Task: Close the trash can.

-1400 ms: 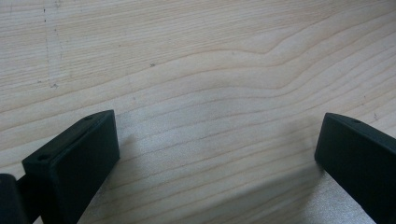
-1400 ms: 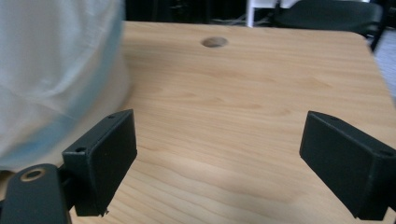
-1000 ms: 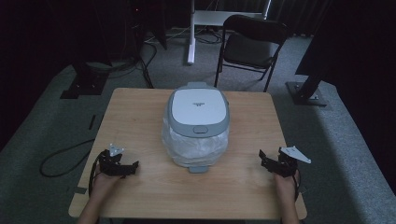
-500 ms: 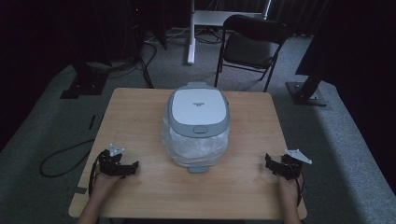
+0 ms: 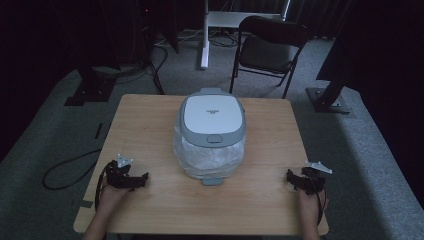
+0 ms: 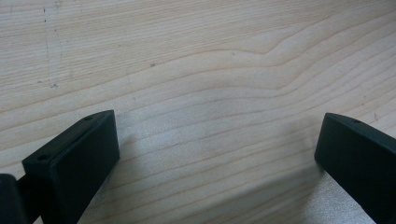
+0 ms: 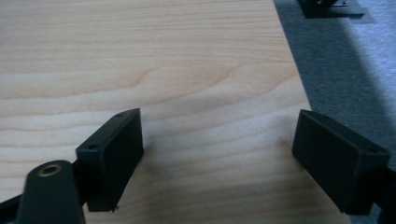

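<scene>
A white and grey rice cooker [image 5: 212,131] with its lid down stands in the middle of the wooden table [image 5: 150,115]; its body looks wrapped in clear plastic. My left gripper [image 5: 144,177] rests near the front left, pointing right toward the cooker. Its jaws stand open over bare wood [image 6: 217,126]. My right gripper [image 5: 289,176] lies at the front right, close to the table's right edge, pointing left. Its jaws [image 7: 219,123] have just been closing a little but remain wide apart, with nothing between them. Neither gripper touches the cooker.
A black folding chair [image 5: 270,47] and a white stand [image 5: 204,35] are behind the table. A dark stand base [image 5: 327,100] sits on the grey carpet at the right. A cable [image 5: 65,167] trails on the floor at the left.
My right gripper has sunk and slid slightly toward the table's near edge. The left gripper and the rice cooker have kept still.
</scene>
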The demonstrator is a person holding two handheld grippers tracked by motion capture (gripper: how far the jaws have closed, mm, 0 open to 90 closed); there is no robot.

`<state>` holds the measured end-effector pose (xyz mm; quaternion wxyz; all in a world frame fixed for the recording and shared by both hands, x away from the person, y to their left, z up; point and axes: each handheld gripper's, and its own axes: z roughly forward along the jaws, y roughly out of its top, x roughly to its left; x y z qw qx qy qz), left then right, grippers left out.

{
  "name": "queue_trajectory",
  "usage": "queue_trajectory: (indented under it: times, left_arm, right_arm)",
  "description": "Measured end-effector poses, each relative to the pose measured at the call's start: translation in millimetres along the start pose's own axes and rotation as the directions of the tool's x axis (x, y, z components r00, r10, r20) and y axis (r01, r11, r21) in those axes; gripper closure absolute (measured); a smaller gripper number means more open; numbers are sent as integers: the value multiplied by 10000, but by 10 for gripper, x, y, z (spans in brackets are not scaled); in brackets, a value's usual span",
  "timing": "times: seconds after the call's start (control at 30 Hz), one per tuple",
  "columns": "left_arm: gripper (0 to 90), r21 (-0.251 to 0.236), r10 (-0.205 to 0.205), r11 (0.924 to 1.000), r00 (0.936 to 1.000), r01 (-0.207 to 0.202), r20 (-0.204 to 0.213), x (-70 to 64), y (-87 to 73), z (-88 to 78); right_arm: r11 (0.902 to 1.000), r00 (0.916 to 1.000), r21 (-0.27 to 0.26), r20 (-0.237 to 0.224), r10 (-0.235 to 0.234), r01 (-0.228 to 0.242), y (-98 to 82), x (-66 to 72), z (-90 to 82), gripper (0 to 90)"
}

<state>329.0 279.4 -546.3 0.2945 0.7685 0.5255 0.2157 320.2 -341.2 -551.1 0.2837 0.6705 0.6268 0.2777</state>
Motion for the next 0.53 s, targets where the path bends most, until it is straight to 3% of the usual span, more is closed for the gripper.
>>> queue_trajectory:
  times: [0.27, 0.4, 0.53]
  left_arm:
    - [7, -1, 1, 10000, 10000, -1, 2, 0, 0, 0]
    - [7, -1, 2, 10000, 10000, -2, -1, 0, 0, 0]
    - [7, -16, -15, 10000, 10000, 15, -3, -1, 0, 1]
  right_arm:
    - [9994, 9991, -16, -212, 359, -359, -23, -40, -26, 129]
    - [10000, 10000, 69, 49, 48, -48, -21, -9, -17, 128]
    - [10000, 10000, 69, 35, 47, -47, -20, -8, -16, 128]
